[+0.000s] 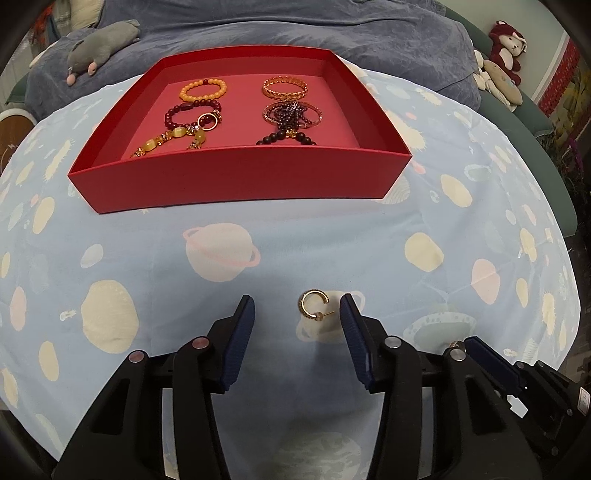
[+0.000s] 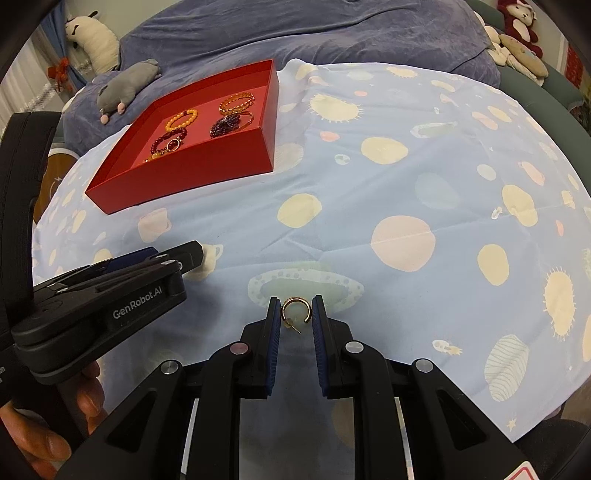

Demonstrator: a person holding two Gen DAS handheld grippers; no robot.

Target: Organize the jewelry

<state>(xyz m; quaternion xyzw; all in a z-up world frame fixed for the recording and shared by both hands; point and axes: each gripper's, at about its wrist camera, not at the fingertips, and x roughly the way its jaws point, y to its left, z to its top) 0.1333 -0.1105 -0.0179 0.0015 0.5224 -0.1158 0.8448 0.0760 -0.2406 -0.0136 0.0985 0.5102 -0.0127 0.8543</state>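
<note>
I hold two grippers over a pale blue cloth (image 1: 295, 240) printed with planets. My left gripper (image 1: 297, 308) has its fingers spread wide, and one small gold hoop earring (image 1: 313, 305) lies on the cloth between them, nearer the right finger and touching neither. In the right wrist view my right gripper (image 2: 296, 312) has its two blue pads close on either side of a second gold hoop earring (image 2: 295, 311), its post pointing back toward me; the pads look to be touching it, so I count it as pinched. That makes two earrings outside the box.

Farther away sits one red box (image 1: 236, 181), open-topped. Inside I count roughly six pieces in two columns: on the left an orange bead bracelet (image 1: 203, 88), a dark red bead bracelet (image 1: 192, 115) with one gold ring (image 1: 208, 122) resting on it, and a yellow stone strand (image 1: 166, 142); on the right a gold chain bangle (image 1: 285, 88) and a dark purple bead cluster (image 1: 291, 116), whose own count I cannot tell.

One grey plush toy (image 1: 99, 48) lies behind the box on a blue blanket (image 1: 332, 33).
</note>
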